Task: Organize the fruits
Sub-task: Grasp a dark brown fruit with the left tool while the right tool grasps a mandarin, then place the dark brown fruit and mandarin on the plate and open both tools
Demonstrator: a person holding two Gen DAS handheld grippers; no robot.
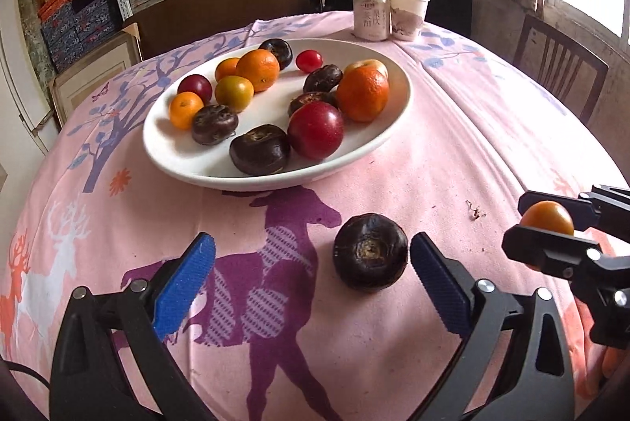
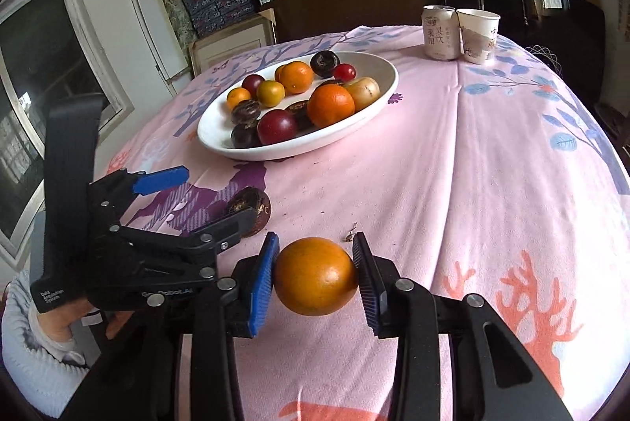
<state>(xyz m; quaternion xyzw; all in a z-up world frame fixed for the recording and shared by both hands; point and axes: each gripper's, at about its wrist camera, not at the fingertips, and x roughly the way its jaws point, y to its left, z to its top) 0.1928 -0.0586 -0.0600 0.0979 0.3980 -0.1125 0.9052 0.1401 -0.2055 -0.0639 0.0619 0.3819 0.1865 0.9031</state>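
— How are the two tools held?

— The left gripper (image 1: pixel 313 277) sits low over the pink tablecloth (image 1: pixel 453 161), pointing toward the white oval plate (image 1: pixel 271 181), its blue pads (image 1: pixel 185 287) spread wide apart. The right gripper (image 2: pixel 315 281) is level just above the cloth, to the right of the left one, its pads pressed against both sides of a small orange fruit (image 2: pixel 316 275) and lifting it clear of the table.

— And the loose fruit by the left tool?

— A dark water chestnut (image 1: pixel 370 256) lies on the cloth between the spread fingers, close beside the right-hand pad and well apart from the other; whether it touches that pad I cannot tell.

— Where is the rest?

— On the plate beyond: oranges, red plums, more water chestnuts and a cherry tomato (image 1: pixel 309 60). A drink can (image 1: pixel 370 14) and a paper cup (image 1: pixel 407 15) stand side by side at the far edge of the table.
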